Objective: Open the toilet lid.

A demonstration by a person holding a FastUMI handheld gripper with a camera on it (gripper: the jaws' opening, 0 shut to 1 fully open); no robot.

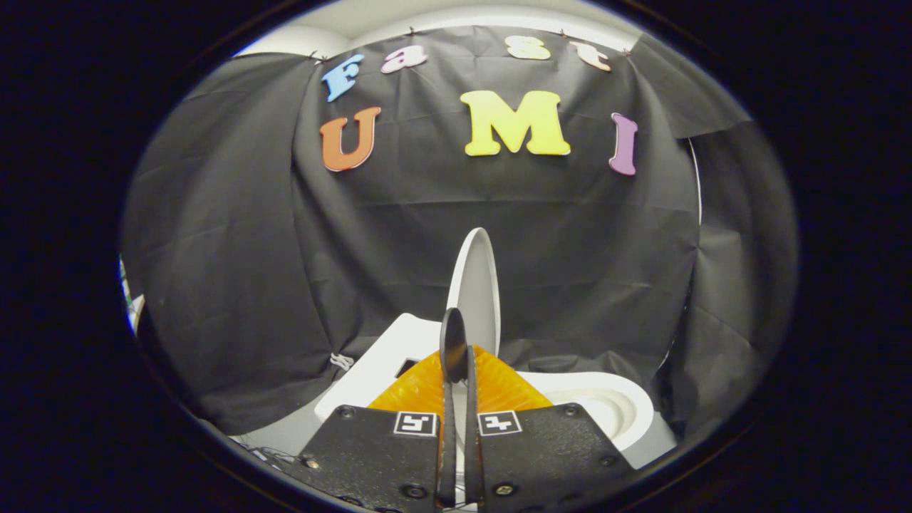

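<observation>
A white toilet lid [476,285] stands raised almost upright, seen nearly edge-on, just beyond my fingertips. Below it to the right lies the white toilet seat and bowl [605,406], uncovered. The white tank top [385,356] sits to the left of the lid's hinge. My gripper [456,343] is shut, its two fingers pressed together with nothing held between them, the tips just in front of the lid's lower edge. Whether the tips touch the lid I cannot tell.
Black cloth [249,249] walls the booth close behind and on both sides of the toilet. A small dark recess [406,367] shows in the tank top. A strip of pale floor [281,434] lies left of the toilet base.
</observation>
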